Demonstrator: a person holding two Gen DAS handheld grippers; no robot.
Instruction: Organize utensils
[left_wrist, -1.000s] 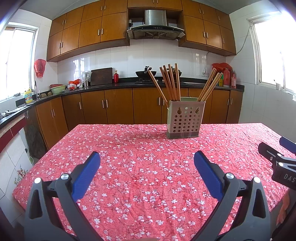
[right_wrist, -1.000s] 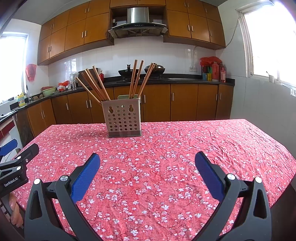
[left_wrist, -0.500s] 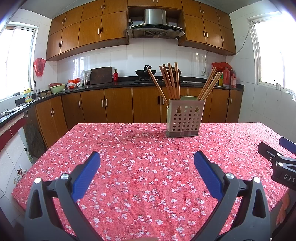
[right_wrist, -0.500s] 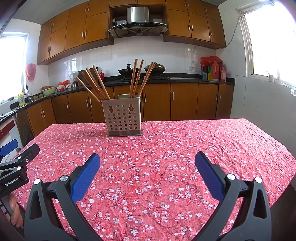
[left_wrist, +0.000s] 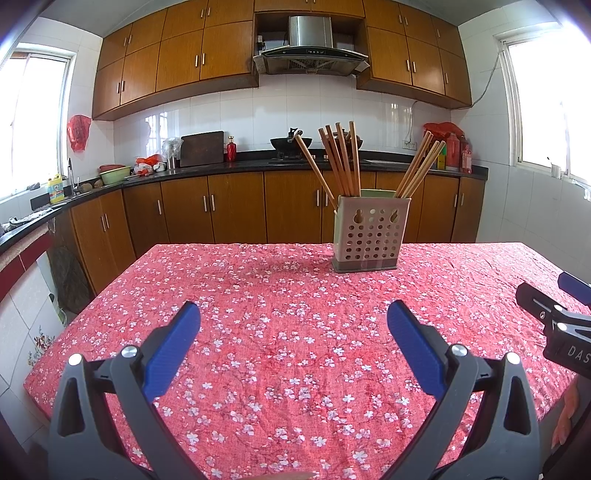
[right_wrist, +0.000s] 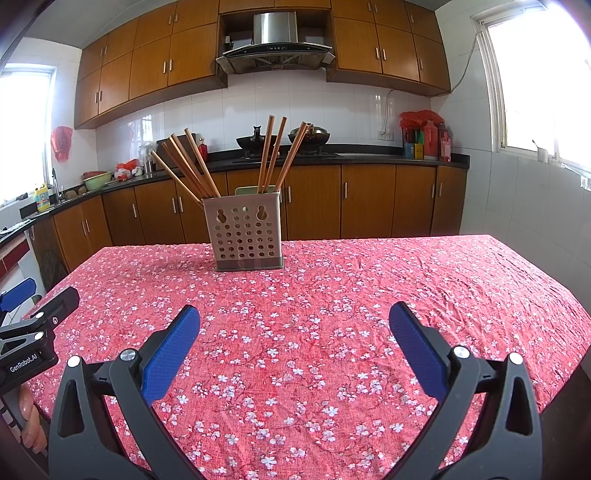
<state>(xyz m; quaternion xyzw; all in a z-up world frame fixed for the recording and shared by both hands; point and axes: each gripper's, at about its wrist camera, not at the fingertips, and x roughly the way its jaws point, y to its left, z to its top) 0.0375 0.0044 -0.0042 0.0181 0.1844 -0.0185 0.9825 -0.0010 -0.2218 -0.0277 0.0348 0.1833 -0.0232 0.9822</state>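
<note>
A beige perforated utensil holder (left_wrist: 371, 236) stands upright on the far side of the table; it also shows in the right wrist view (right_wrist: 245, 234). Several wooden chopsticks (left_wrist: 341, 162) stick out of it in two bunches, left and right (right_wrist: 275, 155). My left gripper (left_wrist: 293, 317) is open and empty, low over the near part of the table. My right gripper (right_wrist: 294, 319) is open and empty too, level with it. Each gripper shows at the edge of the other's view, the right one (left_wrist: 554, 314) and the left one (right_wrist: 33, 332).
The table wears a red floral cloth (left_wrist: 295, 332) that reaches its edges. Behind it run brown kitchen cabinets (left_wrist: 236, 210) and a dark counter with a wok (left_wrist: 290, 142), bottles (left_wrist: 454, 153) and a cutting board (left_wrist: 201, 147).
Both views have dipped very slightly, so the holder sits a little higher in frame. Both grippers stay open and nothing on the table has moved.
</note>
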